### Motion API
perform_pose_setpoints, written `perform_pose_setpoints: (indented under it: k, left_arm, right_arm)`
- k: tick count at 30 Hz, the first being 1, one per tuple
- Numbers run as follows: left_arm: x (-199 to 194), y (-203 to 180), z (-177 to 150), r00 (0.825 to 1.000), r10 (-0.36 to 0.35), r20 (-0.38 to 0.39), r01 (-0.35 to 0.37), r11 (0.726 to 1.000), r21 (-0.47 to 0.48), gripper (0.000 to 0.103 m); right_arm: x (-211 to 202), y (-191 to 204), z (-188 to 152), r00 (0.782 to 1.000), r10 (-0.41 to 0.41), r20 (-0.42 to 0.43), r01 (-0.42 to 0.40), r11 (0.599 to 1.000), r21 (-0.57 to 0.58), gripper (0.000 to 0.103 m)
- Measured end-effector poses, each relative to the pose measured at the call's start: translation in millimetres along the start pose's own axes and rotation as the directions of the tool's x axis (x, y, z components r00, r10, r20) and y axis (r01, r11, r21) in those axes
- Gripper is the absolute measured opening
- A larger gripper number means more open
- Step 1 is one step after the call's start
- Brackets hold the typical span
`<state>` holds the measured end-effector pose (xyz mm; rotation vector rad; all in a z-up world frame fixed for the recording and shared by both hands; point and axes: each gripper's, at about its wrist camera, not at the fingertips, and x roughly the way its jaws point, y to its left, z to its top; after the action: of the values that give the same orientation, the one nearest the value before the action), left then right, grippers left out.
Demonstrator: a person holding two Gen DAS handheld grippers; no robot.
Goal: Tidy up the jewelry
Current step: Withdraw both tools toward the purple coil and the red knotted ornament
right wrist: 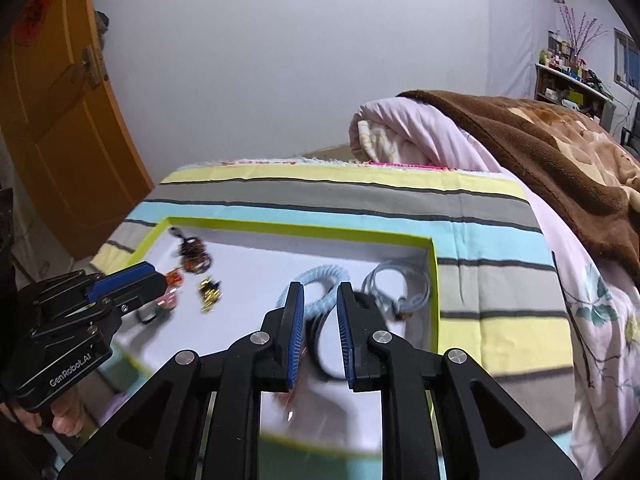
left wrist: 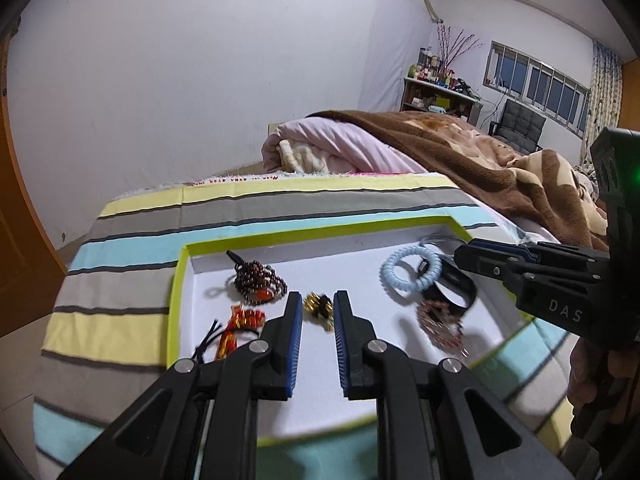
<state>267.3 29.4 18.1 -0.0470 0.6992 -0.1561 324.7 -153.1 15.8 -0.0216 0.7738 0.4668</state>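
A shallow white box with a lime-green rim [left wrist: 182, 272] [right wrist: 434, 280] lies on a striped bedsheet and holds jewelry. In the left wrist view I see a dark bead bracelet [left wrist: 258, 282], a red-orange charm [left wrist: 240, 328], a gold-and-black piece [left wrist: 318, 308], a light-blue coil band [left wrist: 410, 274], a black band [left wrist: 454, 300] and a reddish bead piece [left wrist: 440, 326]. My left gripper [left wrist: 317, 304] is open and empty, just short of the gold piece. My right gripper [right wrist: 318, 294] is open over the coil band [right wrist: 320, 300] and black band. A pale blue cord [right wrist: 400, 292] lies in the box's right corner.
A rolled pink quilt [left wrist: 320, 144] and a brown blanket [left wrist: 480, 152] lie on the bed behind the box. An orange door [right wrist: 60, 120] stands at the left. A shelf [left wrist: 436, 96] and a black chair [left wrist: 520, 124] are far back by the windows.
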Motion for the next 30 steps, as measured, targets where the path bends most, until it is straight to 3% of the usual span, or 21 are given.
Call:
perform_pose_setpoints:
  k: [4,14,22,25,30]
  left_arm:
    - [-28.3,-3.5,-10.2,1.0,0.002,0.026,-0.002,1.0,-0.002,0.017]
    - [-84.8,-13.0,-49.1,0.998,0.043,0.047,-0.042,0.999,-0.019,0.017]
    - [-113.5,-15.0,-79.9,0.996,0.067,0.049,-0.065,0.997,-0.046,0.017]
    - [-122.1,-14.9,-89.6,0.996,0.069,0.053,-0.066,0.996,-0.054,0.024]
    - [-133.1,-14.4,-101.4,0.996,0.074,0.056,-0.07,0.996,-0.063,0.025]
  right_arm:
    - [-28.6,6.8,-16.1,0.999,0.021,0.027,-0.021,1.0,0.007,0.027]
    - [-92.8,32.0,-67.7,0.997,0.048,0.061,-0.048,0.999,-0.006,0.027]
    - [-121.6,43.4,-101.9,0.996,0.058,0.063,-0.056,0.998,-0.02,0.027]
    - [-128.4,45.0,-110.0,0.996,0.069,0.063,-0.068,0.998,-0.018,0.027]
    - [-138.8,48.0,-120.7,0.994,0.089,0.071,-0.088,0.996,-0.017,0.027]
